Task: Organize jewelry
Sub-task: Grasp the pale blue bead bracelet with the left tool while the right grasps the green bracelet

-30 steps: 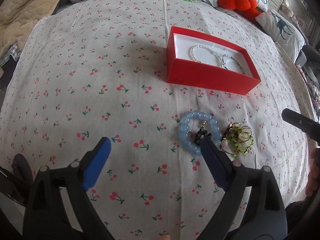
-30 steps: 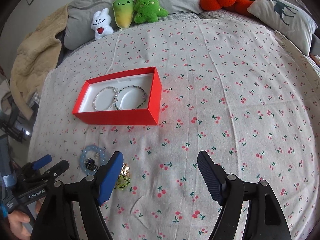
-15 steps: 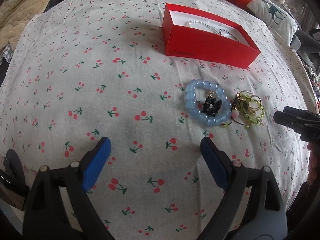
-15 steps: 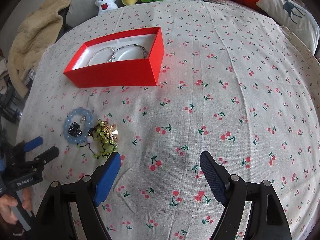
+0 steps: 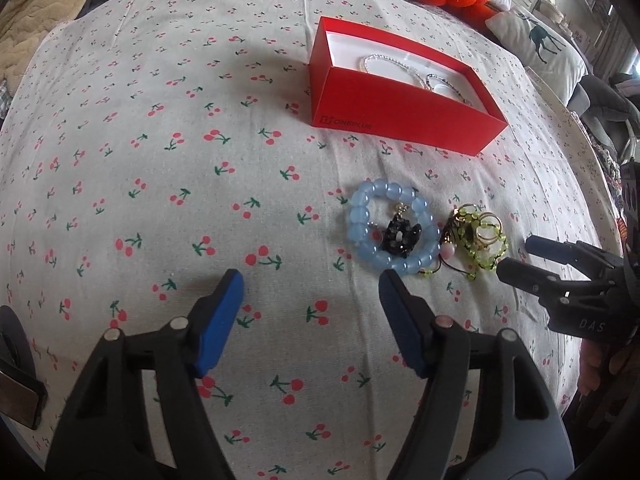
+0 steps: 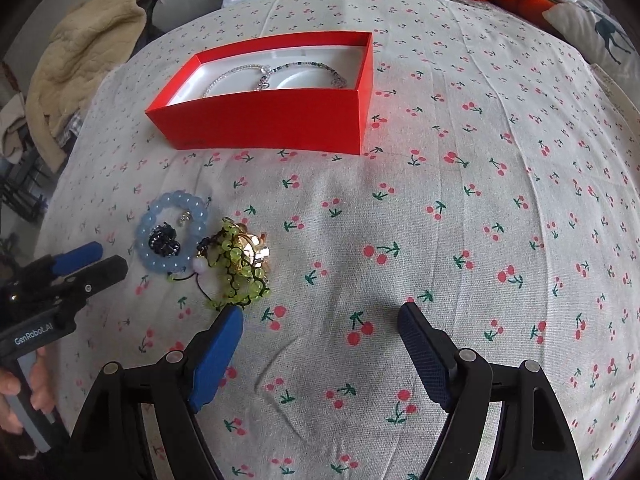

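Each camera rides on its own tongs and looks steeply down along them, close over the bed (image 5: 168,128). The left view has the red box (image 5: 396,120) ahead to its right; the right view has it ahead to its left. Both share the box and the blue bead bracelet (image 6: 172,236).
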